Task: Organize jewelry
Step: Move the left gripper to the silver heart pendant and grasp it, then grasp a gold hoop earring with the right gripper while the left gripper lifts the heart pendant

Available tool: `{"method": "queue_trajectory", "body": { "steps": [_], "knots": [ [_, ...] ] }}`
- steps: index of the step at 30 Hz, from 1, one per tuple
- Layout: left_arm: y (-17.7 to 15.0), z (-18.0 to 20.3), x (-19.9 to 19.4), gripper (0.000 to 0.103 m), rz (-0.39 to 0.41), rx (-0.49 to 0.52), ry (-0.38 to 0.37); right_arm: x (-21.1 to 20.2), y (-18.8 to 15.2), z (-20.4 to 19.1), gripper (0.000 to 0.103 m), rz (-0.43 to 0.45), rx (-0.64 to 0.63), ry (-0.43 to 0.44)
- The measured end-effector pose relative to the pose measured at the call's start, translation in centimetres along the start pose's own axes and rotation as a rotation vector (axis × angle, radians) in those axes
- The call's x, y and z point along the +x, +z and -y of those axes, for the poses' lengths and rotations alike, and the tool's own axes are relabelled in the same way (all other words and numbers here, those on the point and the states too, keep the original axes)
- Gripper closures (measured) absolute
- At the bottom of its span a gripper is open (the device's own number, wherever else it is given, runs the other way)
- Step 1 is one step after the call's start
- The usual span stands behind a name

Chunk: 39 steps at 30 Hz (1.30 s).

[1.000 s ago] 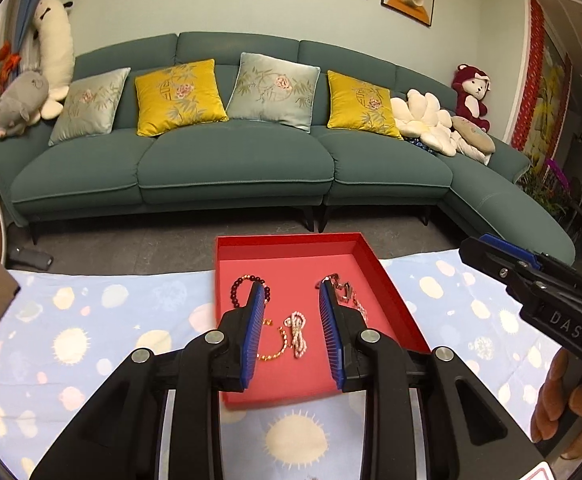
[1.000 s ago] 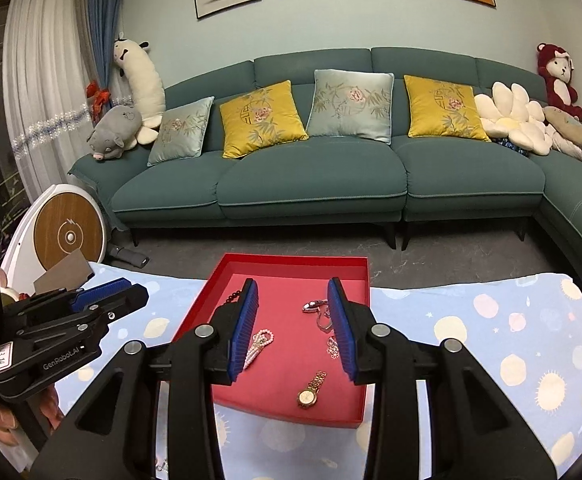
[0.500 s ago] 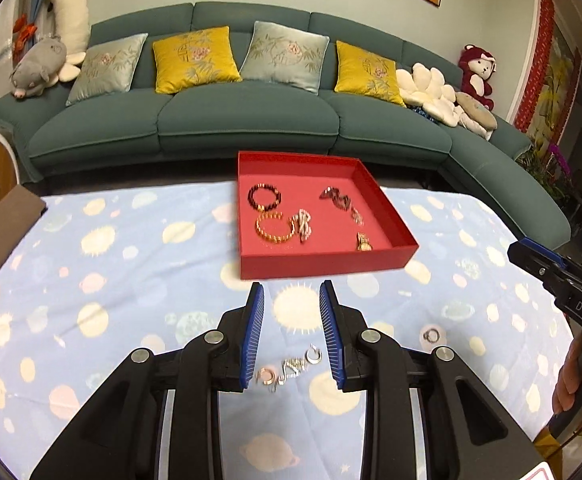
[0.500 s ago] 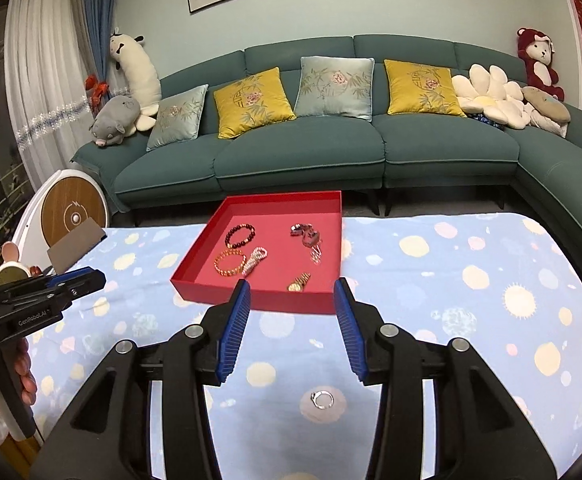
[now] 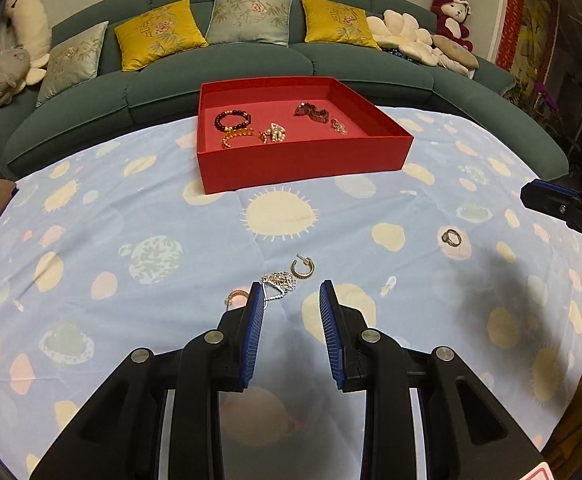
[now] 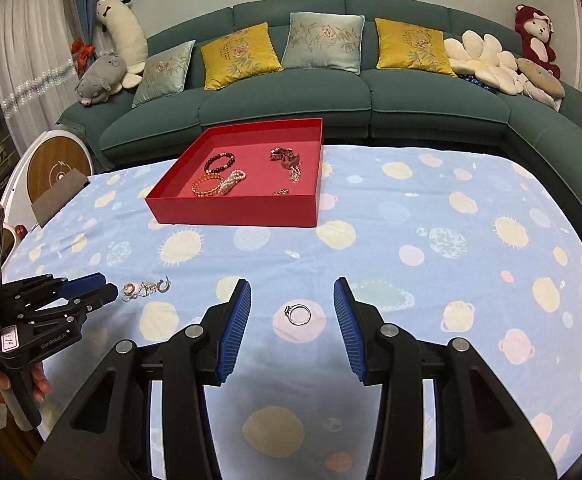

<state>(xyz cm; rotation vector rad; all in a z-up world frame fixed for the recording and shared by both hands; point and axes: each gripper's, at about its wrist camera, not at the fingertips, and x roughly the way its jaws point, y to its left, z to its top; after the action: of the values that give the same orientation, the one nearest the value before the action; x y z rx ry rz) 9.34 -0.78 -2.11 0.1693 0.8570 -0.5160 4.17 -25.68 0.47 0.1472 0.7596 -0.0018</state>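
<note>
Both tools dropped from red tray (image 5: pixel 303 160) toward surface: left tool (image 5: pixel 287 300) part-open over earrings (image 5: pixel 281 282), right tool (image 6: pixel 293 300) wider, empty, straddling ring (image 6: pixel 298 314).

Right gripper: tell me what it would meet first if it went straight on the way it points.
Probably the silver ring, lying on the tablecloth between the open right gripper fingers; depth is hard to judge, so it could meet cloth just beyond.
</note>
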Motion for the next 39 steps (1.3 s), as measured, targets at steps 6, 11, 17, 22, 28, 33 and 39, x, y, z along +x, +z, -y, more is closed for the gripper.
{"method": "queue_trajectory", "body": {
  "steps": [6, 11, 17, 22, 28, 33, 39],
  "knots": [
    [-0.4, 0.2, 1.8, 0.076, -0.021, 0.022, -0.010, 0.8, -0.4, 0.0, 0.061, -0.029, 0.008, 0.019],
    [0.2, 0.4, 3.4, 0.076, -0.016, 0.043, 0.003, 1.5, -0.5, 0.1, 0.061, -0.052, 0.017, 0.026],
    [0.2, -0.1, 5.0, 0.076, -0.026, 0.025, -0.005, 1.7, -0.6, 0.3, 0.061, -0.062, 0.017, 0.030],
    [0.0, 0.1, 4.9, 0.080, -0.014, 0.032, -0.009, 2.0, -0.7, 0.4, 0.061, -0.073, 0.020, 0.034],
    [-0.3, -0.1, 4.5, 0.090, -0.013, 0.025, -0.029, 2.0, -0.6, 0.1, 0.061, -0.071, 0.014, 0.043],
    [-0.8, 0.2, 3.9, 0.103, -0.035, 0.028, -0.080, 2.0, -0.5, 0.3, 0.061, -0.070, 0.022, 0.049],
    [-0.7, -0.2, 3.0, 0.099, 0.000, 0.011, -0.065, 2.0, -0.4, 0.1, 0.061, -0.067, 0.023, 0.057]
  ]
}}
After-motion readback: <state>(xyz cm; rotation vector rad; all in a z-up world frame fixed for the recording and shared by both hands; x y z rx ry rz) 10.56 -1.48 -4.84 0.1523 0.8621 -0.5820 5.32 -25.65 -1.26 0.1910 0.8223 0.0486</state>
